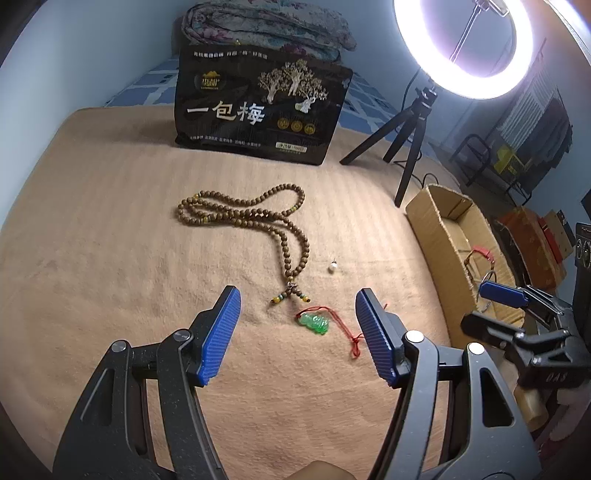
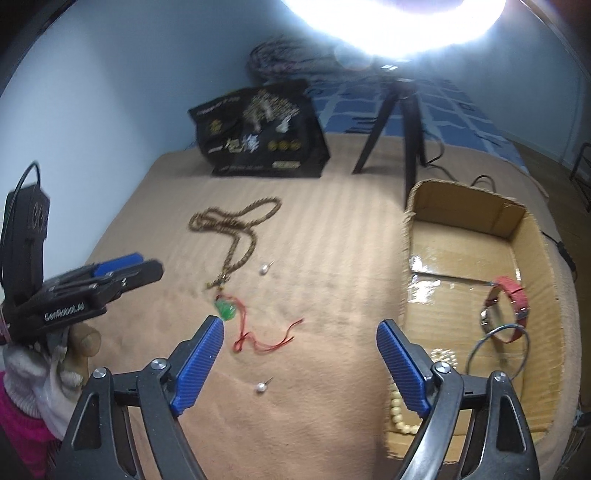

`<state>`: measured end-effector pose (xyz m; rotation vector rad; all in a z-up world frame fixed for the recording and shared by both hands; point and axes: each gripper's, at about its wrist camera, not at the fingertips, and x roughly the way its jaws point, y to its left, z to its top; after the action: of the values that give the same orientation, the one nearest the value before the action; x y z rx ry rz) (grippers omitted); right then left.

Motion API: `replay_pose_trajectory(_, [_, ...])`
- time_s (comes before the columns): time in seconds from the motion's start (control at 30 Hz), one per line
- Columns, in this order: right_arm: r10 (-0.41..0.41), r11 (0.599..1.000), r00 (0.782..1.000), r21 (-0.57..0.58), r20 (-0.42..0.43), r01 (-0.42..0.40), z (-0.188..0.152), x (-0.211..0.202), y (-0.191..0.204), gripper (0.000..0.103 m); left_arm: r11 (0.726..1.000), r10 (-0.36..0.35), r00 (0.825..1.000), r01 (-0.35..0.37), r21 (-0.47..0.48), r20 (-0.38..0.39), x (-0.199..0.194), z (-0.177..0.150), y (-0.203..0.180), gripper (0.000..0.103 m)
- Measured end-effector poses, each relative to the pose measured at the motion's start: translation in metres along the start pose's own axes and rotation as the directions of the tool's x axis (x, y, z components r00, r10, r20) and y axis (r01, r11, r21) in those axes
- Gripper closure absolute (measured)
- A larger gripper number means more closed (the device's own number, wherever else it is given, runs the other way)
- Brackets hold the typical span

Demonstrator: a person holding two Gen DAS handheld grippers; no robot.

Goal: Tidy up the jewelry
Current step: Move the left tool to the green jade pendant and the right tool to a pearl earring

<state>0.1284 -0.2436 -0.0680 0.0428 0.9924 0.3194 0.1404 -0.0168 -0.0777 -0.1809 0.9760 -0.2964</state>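
Note:
A brown wooden bead necklace (image 1: 255, 216) lies on the tan blanket; it also shows in the right wrist view (image 2: 236, 229). A green jade pendant (image 1: 314, 322) on a red cord lies just ahead of my open, empty left gripper (image 1: 297, 306); the pendant also shows in the right wrist view (image 2: 226, 309). A pearl earring (image 1: 333, 267) lies right of the necklace. My right gripper (image 2: 299, 332) is open and empty, above a second pearl earring (image 2: 261, 387). A cardboard box (image 2: 532, 251) at right holds a red-strap watch (image 2: 508, 302), a metal bangle (image 2: 496, 350) and cream beads (image 2: 397, 410).
A black snack bag (image 1: 258, 110) stands at the back of the blanket. A ring light on a black tripod (image 1: 406, 136) stands back right. Folded bedding (image 1: 266, 26) lies behind the bag. Boxes and a rack (image 1: 532, 236) lie beyond the blanket's right edge.

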Motion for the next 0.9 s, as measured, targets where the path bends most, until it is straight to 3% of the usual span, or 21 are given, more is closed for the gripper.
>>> replay_pose_trajectory(0.23, [0.026, 0.999, 0.996, -0.042, -0.084, -0.03, -0.016, 0.024, 0.017, 0.026, 0.999, -0.021, 0.999, 0.022, 0.034, -0.035, 0.014, -0.009, 0.002, 0.037])
replay_pose_trajectory(0.4, [0.033, 0.998, 0.99, -0.053, -0.14, -0.041, -0.027, 0.04, 0.022, 0.032, 0.995, -0.031, 0.996, 0.039, 0.088, -0.082, 0.03, -0.018, -0.007, 0.047])
replay_pose_trajectory(0.9, [0.044, 0.993, 0.974, -0.095, -0.22, -0.066, -0.045, 0.063, 0.032, 0.047, 0.966, 0.014, 0.992, 0.019, 0.257, -0.126, 0.064, -0.032, -0.035, 0.048])
